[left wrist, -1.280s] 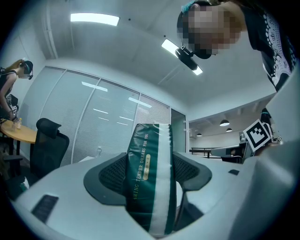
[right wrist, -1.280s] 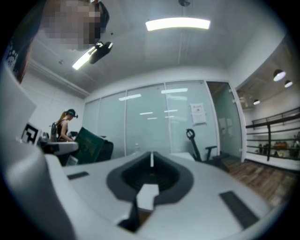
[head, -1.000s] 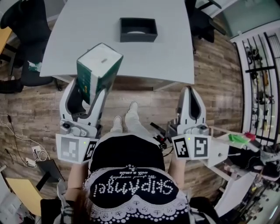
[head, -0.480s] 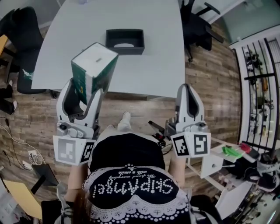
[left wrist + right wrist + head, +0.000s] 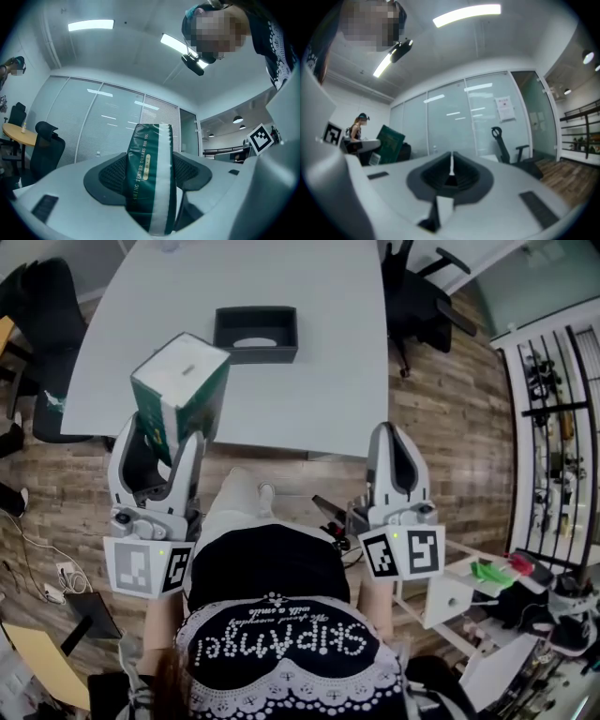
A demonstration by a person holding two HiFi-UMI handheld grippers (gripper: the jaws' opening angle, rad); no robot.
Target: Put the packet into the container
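A dark green packet [image 5: 180, 395] with a white top face is clamped in my left gripper [image 5: 159, 442], held upright above the near edge of the grey table [image 5: 347, 352]. In the left gripper view the packet [image 5: 151, 180] fills the gap between the jaws, green with a white stripe and gold print. A black open container [image 5: 255, 332] sits on the table beyond the packet, a pale patch showing inside. My right gripper [image 5: 394, 448] hangs over the wooden floor at the right, jaws closed with nothing between them [image 5: 451, 172].
Black office chairs [image 5: 422, 296] stand at the table's right and left [image 5: 42, 306]. A white shelf unit [image 5: 469, 582] with small items is at the lower right. Cables [image 5: 47, 554] lie on the wooden floor at the left. A person [image 5: 360, 125] stands by the far glass wall.
Both grippers have come lower and a little left in the head view, and the table and container have shifted left. The packet stays clamped in the left gripper.
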